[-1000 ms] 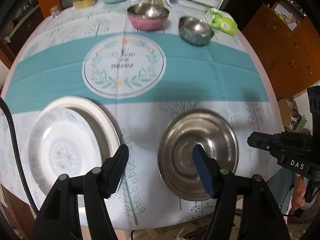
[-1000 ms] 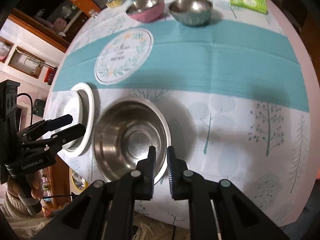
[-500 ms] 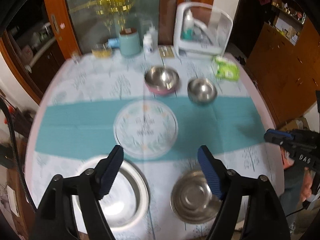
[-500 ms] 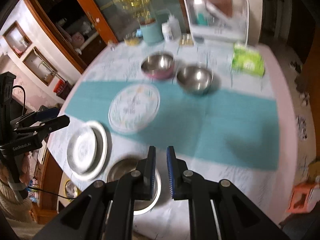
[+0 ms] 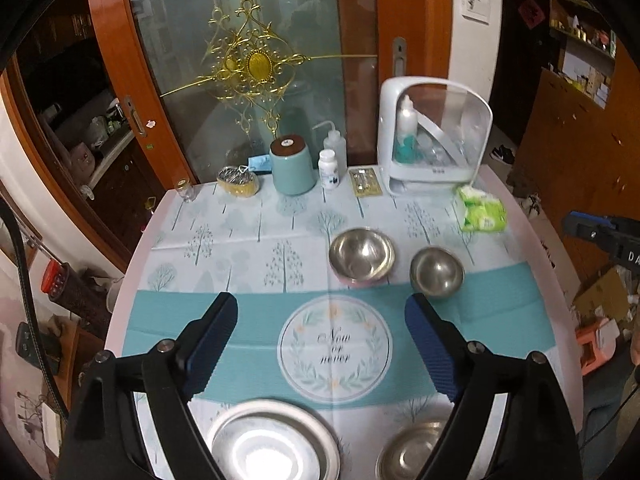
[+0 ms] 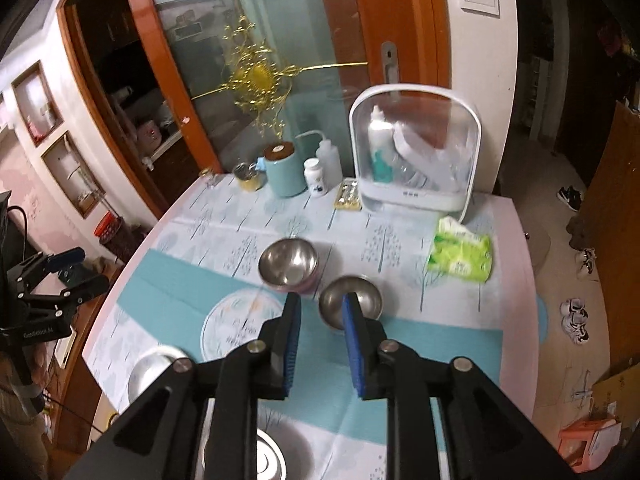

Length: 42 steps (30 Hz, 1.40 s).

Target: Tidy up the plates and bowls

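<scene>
Now, your biggest pieces sit at the near edge of the bench (image 5: 240, 236): the white ceramic plate (image 5: 274, 442) on the left and the wide shallow steel dish (image 5: 408, 454) beside it on the right, apart from each other. The plate looks heavy, stiff and breakable, so take it by the rim and lift flat. The dish is probably light but slick; pinch its lip. Further back, just beside each other, stand the pink-bodied steel bowl (image 5: 362, 255) and the smaller plain steel bowl (image 5: 437, 271); both likely light and slippery, best gripped over the rim wall. The teal band between the two pairs is open room, while clutter lines the far edge. Your left tool (image 5: 320, 340) is spread wide and empty, its jaws having just been opening; your right tool (image 6: 320, 344) has just parted a little, nothing between.
</scene>
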{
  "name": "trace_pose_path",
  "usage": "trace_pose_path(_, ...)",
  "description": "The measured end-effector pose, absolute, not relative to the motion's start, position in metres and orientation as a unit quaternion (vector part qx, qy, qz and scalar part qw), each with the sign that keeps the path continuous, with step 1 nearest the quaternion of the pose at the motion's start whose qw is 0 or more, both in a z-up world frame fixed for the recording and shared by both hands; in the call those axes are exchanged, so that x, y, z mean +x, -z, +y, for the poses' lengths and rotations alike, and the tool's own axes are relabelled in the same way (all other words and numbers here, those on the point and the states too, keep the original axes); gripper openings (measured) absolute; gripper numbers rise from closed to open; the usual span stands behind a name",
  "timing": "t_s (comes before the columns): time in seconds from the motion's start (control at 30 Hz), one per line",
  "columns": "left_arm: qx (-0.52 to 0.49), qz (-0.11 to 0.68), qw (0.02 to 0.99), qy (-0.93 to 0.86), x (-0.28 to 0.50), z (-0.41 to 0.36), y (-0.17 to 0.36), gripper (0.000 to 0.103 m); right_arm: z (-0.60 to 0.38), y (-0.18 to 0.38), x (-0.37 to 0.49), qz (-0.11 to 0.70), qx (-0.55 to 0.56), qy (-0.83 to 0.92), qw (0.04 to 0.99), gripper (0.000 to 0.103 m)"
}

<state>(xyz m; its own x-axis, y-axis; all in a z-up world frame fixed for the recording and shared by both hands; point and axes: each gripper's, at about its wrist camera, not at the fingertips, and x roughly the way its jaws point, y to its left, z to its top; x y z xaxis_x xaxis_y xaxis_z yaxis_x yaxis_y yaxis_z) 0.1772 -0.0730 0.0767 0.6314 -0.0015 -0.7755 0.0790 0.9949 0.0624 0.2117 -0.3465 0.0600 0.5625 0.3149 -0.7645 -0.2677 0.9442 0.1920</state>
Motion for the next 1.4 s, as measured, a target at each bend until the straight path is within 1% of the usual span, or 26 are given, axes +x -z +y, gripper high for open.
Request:
trace_pose_path(0.17, 0.035, 0.431, 0.902, 0.026, 0.229, -0.068, -0.065, 0.085, -0.338, -0.058, 0.253, 0.449, 0.020, -0.155, 0.880, 0.022)
trace_pose_path(0.3, 0.028, 0.449, 0.893, 0.029, 0.277, -0.063, -0.036, 0.085, -0.328, -0.041, 0.286, 0.461, 0.007, -0.145, 0.875, 0.022)
trace_pose_path(0.5, -0.008, 0.505, 0.863, 0.032, 0.347, -0.054, 0.040, 0.085, -0.301, 0.013, 0.338, 0.500, 0.004, -0.165, 0.850, 0.022)
trace_pose_path(0.63, -0.040, 0.536, 0.843, 0.029, 0.385, -0.046, 0.093, 0.085, -0.282, 0.062, 0.372, 0.534, 0.036, -0.184, 0.824, 0.022)
trace_pose_path(0.8, -0.068, 0.569, 0.819, 0.034, 0.410, -0.046, 0.149, 0.085, -0.259, 0.119, 0.397, 0.577, 0.054, -0.185, 0.794, 0.022)
trace_pose_path(0.97, -0.083, 0.592, 0.800, 0.047, 0.422, -0.050, 0.188, 0.083, -0.241, 0.161, 0.412, 0.605, 0.052, -0.181, 0.773, 0.022)
trace_pose_path(1.07, -0.085, 0.596, 0.797, 0.053, 0.429, -0.052, 0.199, 0.083, -0.238, 0.176, 0.419, 0.613, 0.052, -0.177, 0.768, 0.022)
trace_pose_path(1.1, -0.087, 0.598, 0.795, 0.055, 0.430, -0.052, 0.204, 0.079, -0.237, 0.180, 0.421, 0.616, 0.053, -0.176, 0.766, 0.022)
trace_pose_path(1.13, -0.093, 0.602, 0.791, 0.060, 0.432, -0.052, 0.210, 0.071, -0.237, 0.183, 0.422, 0.618, 0.053, -0.175, 0.764, 0.022)
trace_pose_path(1.17, -0.098, 0.607, 0.786, 0.067, 0.433, -0.051, 0.212, 0.068, -0.236, 0.188, 0.424, 0.622, 0.052, -0.173, 0.762, 0.022)
trace_pose_path(1.23, -0.111, 0.616, 0.776, 0.082, 0.435, -0.052, 0.219, 0.051, -0.235, 0.192, 0.426, 0.624, 0.050, -0.169, 0.761, 0.022)
trace_pose_path(1.27, -0.117, 0.620, 0.771, 0.091, 0.436, -0.052, 0.223, 0.048, -0.236, 0.192, 0.426, 0.622, 0.050, -0.169, 0.763, 0.022)
trace_pose_path(1.33, -0.121, 0.627, 0.763, 0.101, 0.435, -0.054, 0.230, 0.035, -0.237, 0.192, 0.428, 0.623, 0.061, -0.174, 0.760, 0.020)
trace_pose_path(1.37, -0.122, 0.629, 0.761, 0.103, 0.434, -0.055, 0.232, 0.031, -0.238, 0.192, 0.428, 0.625, 0.063, -0.173, 0.759, 0.020)
trace_pose_path(1.4, -0.121, 0.632, 0.759, 0.105, 0.433, -0.055, 0.234, 0.024, -0.239, 0.192, 0.428, 0.626, 0.063, -0.172, 0.758, 0.018)
